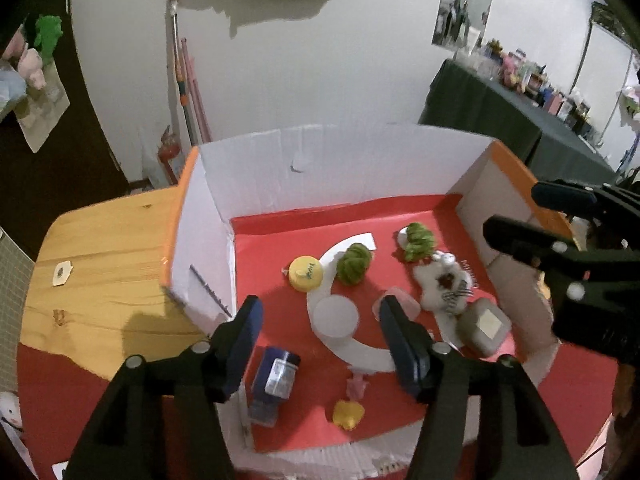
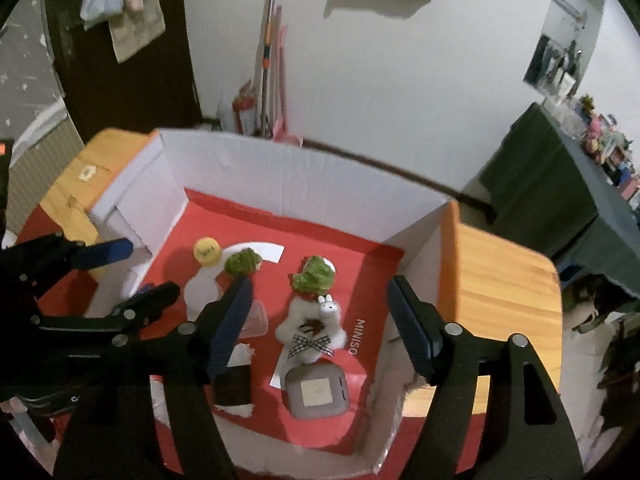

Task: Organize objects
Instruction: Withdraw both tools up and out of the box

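Wooden table (image 1: 100, 280) bears a red-lined cardboard box (image 1: 340, 152); both claws (image 1: 320, 320) (image 2: 320, 312) gape empty.

A broom handle (image 1: 176, 60) leans against the white wall (image 1: 320, 72) beside a dark-draped side table (image 1: 500, 120).

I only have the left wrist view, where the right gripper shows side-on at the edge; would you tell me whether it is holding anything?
Observer: No. The right wrist view shows the right gripper open and empty, with the plush toy lying in the box between its fingers, untouched.
Operator: Thank you. What is to the right of the box?
Observer: The wooden table top, running on past the box's orange-edged side wall.
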Motion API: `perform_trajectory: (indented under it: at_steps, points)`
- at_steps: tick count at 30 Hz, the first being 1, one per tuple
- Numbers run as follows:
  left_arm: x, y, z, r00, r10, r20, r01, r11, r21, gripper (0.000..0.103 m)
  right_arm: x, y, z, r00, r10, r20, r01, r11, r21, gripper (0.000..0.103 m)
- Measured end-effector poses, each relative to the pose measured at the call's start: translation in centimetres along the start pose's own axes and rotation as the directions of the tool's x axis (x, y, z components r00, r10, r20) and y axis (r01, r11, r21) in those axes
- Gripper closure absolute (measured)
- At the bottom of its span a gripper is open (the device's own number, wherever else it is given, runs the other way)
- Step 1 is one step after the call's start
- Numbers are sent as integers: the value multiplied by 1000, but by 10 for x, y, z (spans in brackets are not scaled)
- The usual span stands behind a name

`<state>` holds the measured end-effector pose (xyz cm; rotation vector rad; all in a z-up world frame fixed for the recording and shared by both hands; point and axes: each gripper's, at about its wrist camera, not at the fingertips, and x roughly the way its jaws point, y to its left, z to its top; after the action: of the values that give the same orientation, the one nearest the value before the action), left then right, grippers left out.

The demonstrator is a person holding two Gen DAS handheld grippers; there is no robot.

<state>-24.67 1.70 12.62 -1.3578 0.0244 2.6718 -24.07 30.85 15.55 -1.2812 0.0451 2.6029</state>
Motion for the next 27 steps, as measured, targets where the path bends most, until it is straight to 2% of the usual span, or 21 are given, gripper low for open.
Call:
perform_trajectory:
  at_steps: [2, 4, 6, 10, 12, 14, 23, 27]
  points:
    - [-3, 4, 0, 999, 13, 50, -14, 1000, 9, 29, -13, 8, -7, 999, 14, 48, -16, 999, 36, 34]
    - [-12, -2, 0, 993, 24, 112, -27, 999, 28, 16, -16, 8, -14, 995, 21, 99, -27, 998, 60, 31]
    - [-23, -6, -8, 982, 56, 183, -67, 996, 51, 13, -22, 6, -22, 986, 18, 163, -31, 997, 76, 23]
    - [-39, -7, -25, 954, 88, 286, -114, 990, 76, 4, -39, 4, -39, 969, 19, 248, -43, 995, 93, 19]
    - [-44, -6, -34, 940, 90, 329, -116, 992, 59, 3, -48, 1, -52, 955, 10, 297, -52, 990, 134, 14]
    - [-47, -2, -41, 933, 84, 351, -104, 994, 37, 2, -51, -1, -63, 942, 1, 335, -55, 987, 152, 8]
    - [-44, 22, -58, 912, 61, 406, -38, 997, -64, 0, -41, 4, -90, 910, -73, 409, -5, 982, 187, 5]
    - [-29, 29, -55, 917, 43, 397, -6, 996, -94, 0, -27, 16, -94, 896, -92, 435, 9, 982, 190, 2]
